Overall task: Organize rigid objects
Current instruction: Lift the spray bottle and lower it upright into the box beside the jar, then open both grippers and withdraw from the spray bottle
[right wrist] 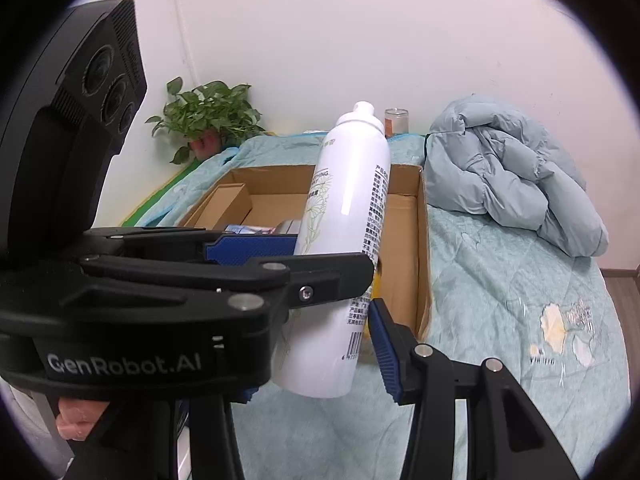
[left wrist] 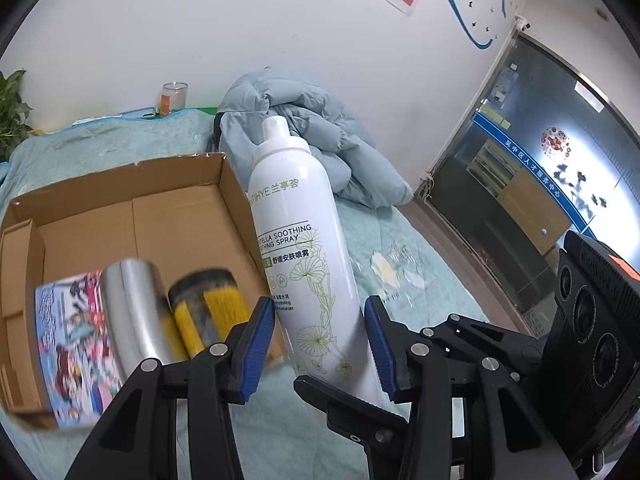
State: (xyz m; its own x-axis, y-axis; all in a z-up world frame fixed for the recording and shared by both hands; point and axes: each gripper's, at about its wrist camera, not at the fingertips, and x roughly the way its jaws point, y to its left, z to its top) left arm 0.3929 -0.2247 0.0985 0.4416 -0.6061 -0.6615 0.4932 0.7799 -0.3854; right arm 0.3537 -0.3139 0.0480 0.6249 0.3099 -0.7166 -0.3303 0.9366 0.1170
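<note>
A tall white spray bottle (left wrist: 306, 248) with green flower print stands tilted between the blue pads of my left gripper (left wrist: 320, 344), just right of an open cardboard box (left wrist: 132, 184). The pads touch its sides and it hangs above the bed. In the right wrist view the same bottle (right wrist: 344, 216) sits between the left gripper's pads; my right gripper (right wrist: 320, 356) is open just below and behind it, its right fingertip (right wrist: 386, 344) beside the bottle. The box (right wrist: 404, 216) holds a printed can (left wrist: 72, 340), a silver can (left wrist: 136, 312) and a yellow-black can (left wrist: 204, 312).
The box rests on a bed with a light teal quilt (right wrist: 500, 280). A crumpled pale blue jacket (left wrist: 312, 140) lies behind the bottle. A potted plant (right wrist: 208, 116) and a glass jar (left wrist: 174, 98) stand by the wall. Wooden floor and a glass door (left wrist: 532, 184) are to the right.
</note>
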